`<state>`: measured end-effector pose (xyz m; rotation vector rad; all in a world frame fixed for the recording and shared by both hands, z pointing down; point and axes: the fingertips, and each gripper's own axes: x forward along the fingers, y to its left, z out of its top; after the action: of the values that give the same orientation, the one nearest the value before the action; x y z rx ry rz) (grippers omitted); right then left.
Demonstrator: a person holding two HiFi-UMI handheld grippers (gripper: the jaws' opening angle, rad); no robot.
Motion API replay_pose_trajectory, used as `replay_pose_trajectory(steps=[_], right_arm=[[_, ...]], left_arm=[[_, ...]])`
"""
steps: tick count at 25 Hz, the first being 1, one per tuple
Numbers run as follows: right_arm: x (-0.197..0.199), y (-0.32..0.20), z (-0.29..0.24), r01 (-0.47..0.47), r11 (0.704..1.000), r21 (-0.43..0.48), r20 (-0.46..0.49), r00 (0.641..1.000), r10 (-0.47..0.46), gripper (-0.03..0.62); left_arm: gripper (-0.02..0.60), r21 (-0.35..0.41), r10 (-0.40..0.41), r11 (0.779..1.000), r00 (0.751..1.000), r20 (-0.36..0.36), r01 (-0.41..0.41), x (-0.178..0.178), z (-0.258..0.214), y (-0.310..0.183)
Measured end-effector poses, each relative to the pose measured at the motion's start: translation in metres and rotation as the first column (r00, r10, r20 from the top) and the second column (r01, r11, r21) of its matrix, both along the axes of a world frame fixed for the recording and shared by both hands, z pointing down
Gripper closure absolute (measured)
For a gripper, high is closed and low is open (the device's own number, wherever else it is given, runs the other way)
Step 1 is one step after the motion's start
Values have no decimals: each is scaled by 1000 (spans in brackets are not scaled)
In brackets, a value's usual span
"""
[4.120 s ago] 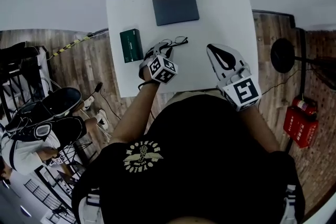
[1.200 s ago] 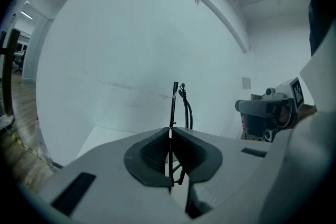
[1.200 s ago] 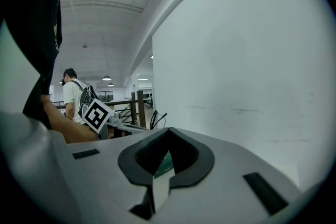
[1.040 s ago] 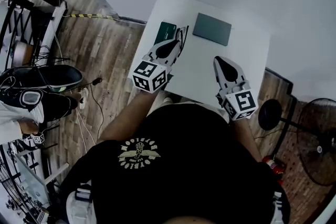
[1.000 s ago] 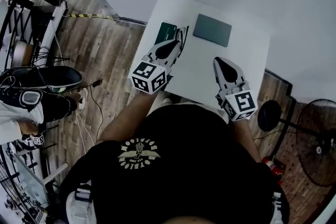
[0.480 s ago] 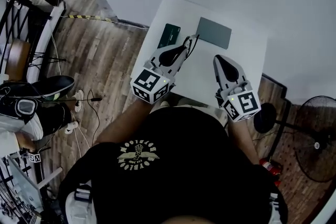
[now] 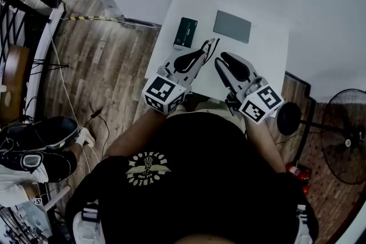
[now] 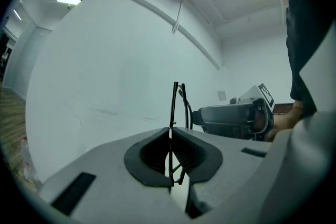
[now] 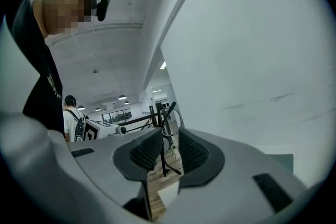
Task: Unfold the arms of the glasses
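The black thin-framed glasses (image 7: 208, 48) hang in the air above the white table (image 7: 269, 51), folded and edge-on. My left gripper (image 7: 201, 51) is shut on their frame. In the left gripper view the glasses (image 8: 175, 105) stick up out of the closed jaws of the left gripper (image 8: 170, 131), and the right gripper (image 8: 236, 119) shows just beyond them. My right gripper (image 7: 219, 60) sits close beside the glasses on their right. In the right gripper view a thin black arm of the glasses (image 9: 162, 152) runs through the right gripper (image 9: 169, 140), whose pads stand apart and do not press on it.
On the table behind the grippers lie a dark green box (image 7: 185, 33) and a grey flat pad (image 7: 232, 26). A floor fan (image 7: 343, 134) stands right of the table. Wooden floor (image 7: 108, 66) lies to the left. Another person (image 9: 72, 115) stands far off.
The right gripper has swung left, up to the glasses and the left gripper. The left gripper has carried the glasses slightly right and higher, still shut on them.
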<state>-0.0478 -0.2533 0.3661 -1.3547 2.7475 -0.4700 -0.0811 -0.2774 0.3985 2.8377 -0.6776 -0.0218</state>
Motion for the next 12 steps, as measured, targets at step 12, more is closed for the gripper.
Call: replay_pose_trajectory(steps=[12], right_arm=[[42, 33, -1, 56, 998, -33, 128, 990, -52, 518]], left_arm=[[561, 16, 58, 998, 997, 53, -59, 65, -1, 42]])
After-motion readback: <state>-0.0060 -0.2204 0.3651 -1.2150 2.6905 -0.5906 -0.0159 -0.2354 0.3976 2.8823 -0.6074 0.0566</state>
